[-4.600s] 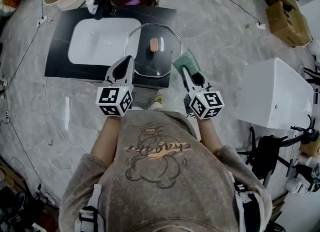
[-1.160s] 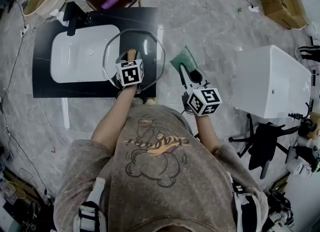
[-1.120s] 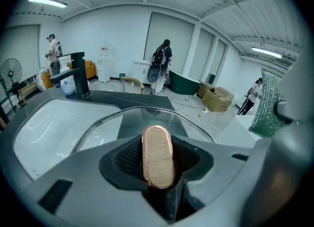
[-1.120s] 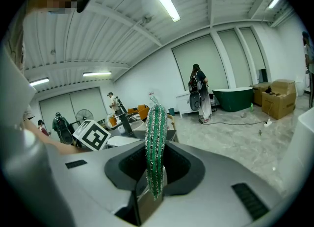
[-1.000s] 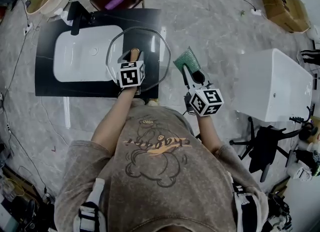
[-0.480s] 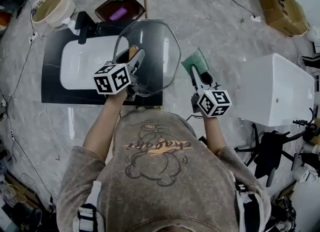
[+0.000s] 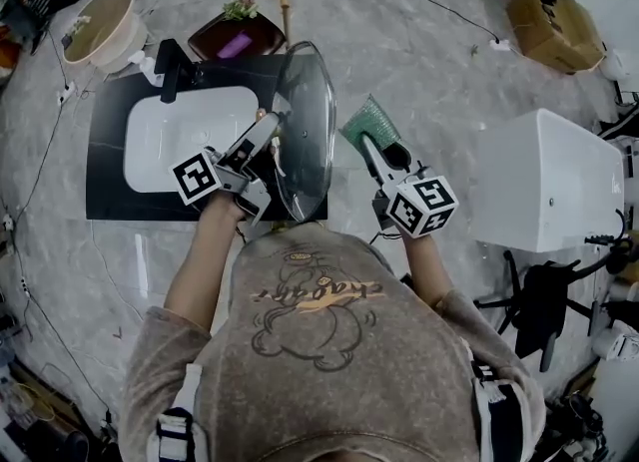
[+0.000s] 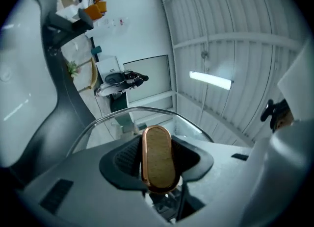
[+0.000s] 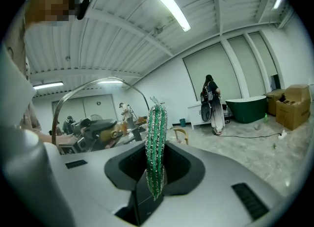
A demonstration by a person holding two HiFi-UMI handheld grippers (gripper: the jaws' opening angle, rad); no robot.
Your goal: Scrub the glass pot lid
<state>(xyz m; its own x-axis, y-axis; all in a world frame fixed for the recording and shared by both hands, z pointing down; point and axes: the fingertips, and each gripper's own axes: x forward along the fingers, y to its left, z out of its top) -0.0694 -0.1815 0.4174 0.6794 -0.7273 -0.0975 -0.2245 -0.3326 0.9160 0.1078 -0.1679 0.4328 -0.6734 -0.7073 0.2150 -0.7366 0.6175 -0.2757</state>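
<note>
Head view shows the glass pot lid [image 7: 306, 141] held in the air on edge above the right end of the black countertop [image 7: 110, 176]. It is seen almost edge-on, so its long axis runs from 12 o'clock to 6 o'clock. Its oblong, copper-rimmed knob [image 8: 158, 158] sits on the face turned toward 9 o'clock. The left gripper [image 7: 268, 131] reaches in from 8 o'clock with its jaws clamped on that knob, one pad on each long side, as the left gripper view shows.

The lid's knobless underside faces 3 o'clock. There the right gripper [image 7: 373, 147] points toward 11 o'clock, its jaws pinched on a green scouring pad [image 7: 367, 123] that stands upright between them. Pad and glass are near each other but apart, with bare floor showing between them.

From the pad, the lid lies at 9 o'clock, so the right gripper is the one placed to scrub. The coming move probably calls for carrying the pad sideways onto the underside while the left gripper holds the lid steady.

A white sink basin [image 7: 190, 136] lies at 9 o'clock of the lid, with a black faucet [image 7: 172, 63] at its 11 o'clock corner.
</note>
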